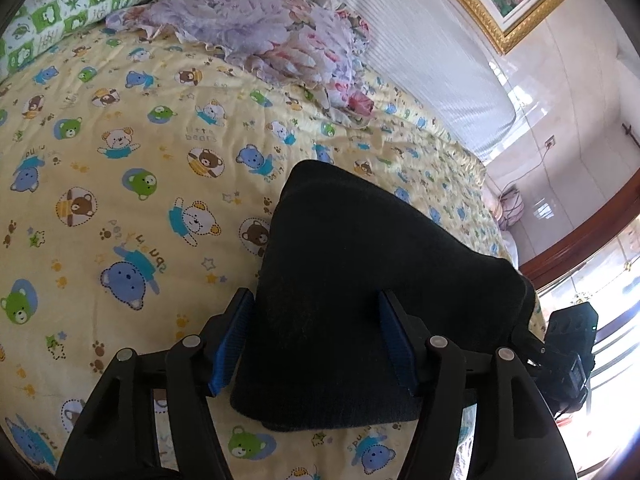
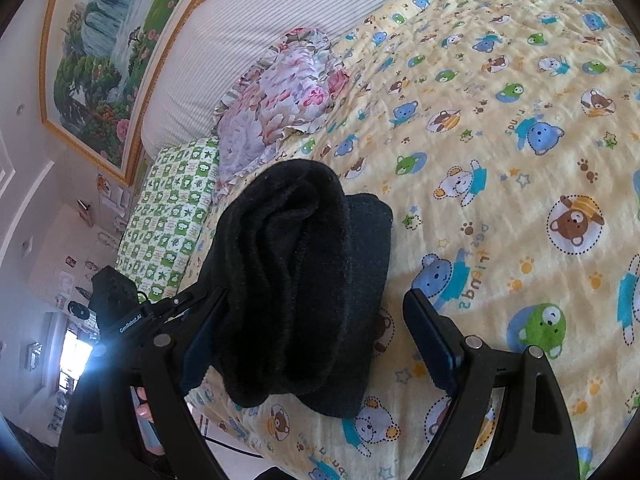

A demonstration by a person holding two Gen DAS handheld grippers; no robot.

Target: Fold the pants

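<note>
The bed is covered with a yellow sheet (image 1: 120, 208) printed with small bears, and a floral pillow (image 1: 256, 28) and a green checked pillow (image 2: 168, 220) lie near the striped headboard (image 2: 280, 32). The black pants (image 1: 360, 300) lie folded in a thick bundle on the sheet. My left claw (image 1: 316, 344) is released, its blue pads (image 1: 232, 344) spread on both sides of the bundle. My right claw (image 2: 320, 344) is also released; its left finger is beside the pants, the other one is apart over the sheet.
</note>
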